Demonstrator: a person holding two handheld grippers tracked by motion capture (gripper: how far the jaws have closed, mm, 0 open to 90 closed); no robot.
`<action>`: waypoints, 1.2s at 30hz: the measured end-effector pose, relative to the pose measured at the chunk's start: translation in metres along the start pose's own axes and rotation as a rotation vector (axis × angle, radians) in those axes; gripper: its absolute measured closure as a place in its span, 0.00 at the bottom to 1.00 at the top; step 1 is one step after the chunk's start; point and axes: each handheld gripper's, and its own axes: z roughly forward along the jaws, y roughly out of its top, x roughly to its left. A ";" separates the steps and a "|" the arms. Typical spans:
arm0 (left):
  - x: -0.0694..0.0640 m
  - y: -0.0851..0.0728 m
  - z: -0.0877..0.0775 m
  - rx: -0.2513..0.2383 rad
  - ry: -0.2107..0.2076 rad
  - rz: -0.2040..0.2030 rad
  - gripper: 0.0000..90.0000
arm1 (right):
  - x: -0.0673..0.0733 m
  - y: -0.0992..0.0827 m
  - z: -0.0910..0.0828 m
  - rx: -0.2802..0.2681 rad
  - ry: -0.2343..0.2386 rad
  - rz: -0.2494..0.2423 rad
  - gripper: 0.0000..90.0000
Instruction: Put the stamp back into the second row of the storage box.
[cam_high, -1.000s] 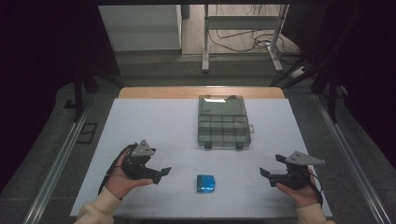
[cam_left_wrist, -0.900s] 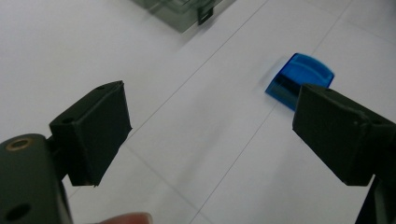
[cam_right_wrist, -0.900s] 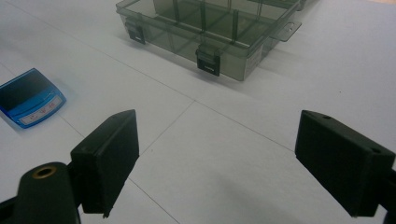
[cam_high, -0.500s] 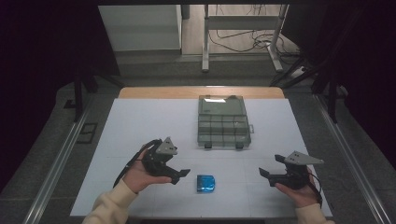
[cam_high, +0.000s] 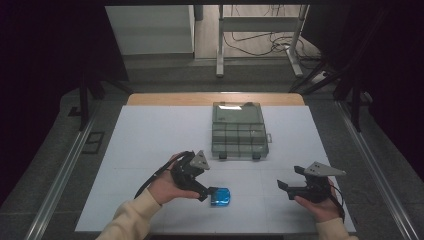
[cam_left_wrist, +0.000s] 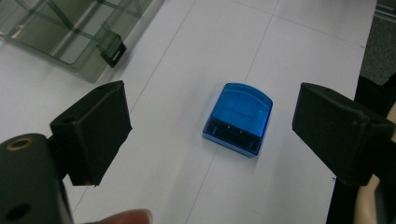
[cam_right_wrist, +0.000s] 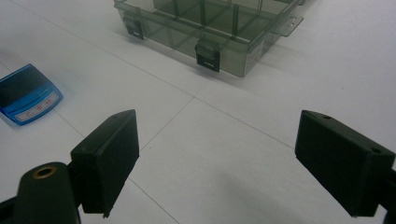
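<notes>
A small blue translucent box (cam_high: 220, 196) (cam_left_wrist: 238, 119) lies flat on the white table near the front centre. My left gripper (cam_high: 206, 191) (cam_left_wrist: 212, 116) is open, its jaws standing wide on either side of the box without touching it. A smoky clear compartment case (cam_high: 239, 131) (cam_left_wrist: 70, 28) (cam_right_wrist: 210, 23) sits shut behind it, latches facing me. My right gripper (cam_high: 292, 178) (cam_right_wrist: 219, 144) is held open at the front right, with nothing between its jaws. In the right gripper view the blue box (cam_right_wrist: 29, 93) lies off to the left.
The white table surface (cam_high: 150, 135) is marked with thin grid lines, and a wooden strip (cam_high: 215, 98) runs along its far edge. Beyond it stand a metal frame and loose cables (cam_high: 260, 37) on the floor. Rails run along both table sides.
My left gripper has moved right and slightly forward, from the front left up to the blue box. The right gripper, the box and the case have stayed put.
</notes>
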 end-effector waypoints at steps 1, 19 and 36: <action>-0.001 0.001 0.002 0.005 -0.008 0.003 0.13 | 0.000 0.000 0.000 0.000 0.001 0.000 0.15; -0.009 0.012 0.047 0.134 -0.097 0.075 0.13 | 0.000 0.001 0.002 0.001 0.007 -0.007 0.15; -0.011 0.011 0.090 0.253 -0.141 0.159 0.17 | 0.000 0.000 0.004 0.014 0.007 -0.014 0.15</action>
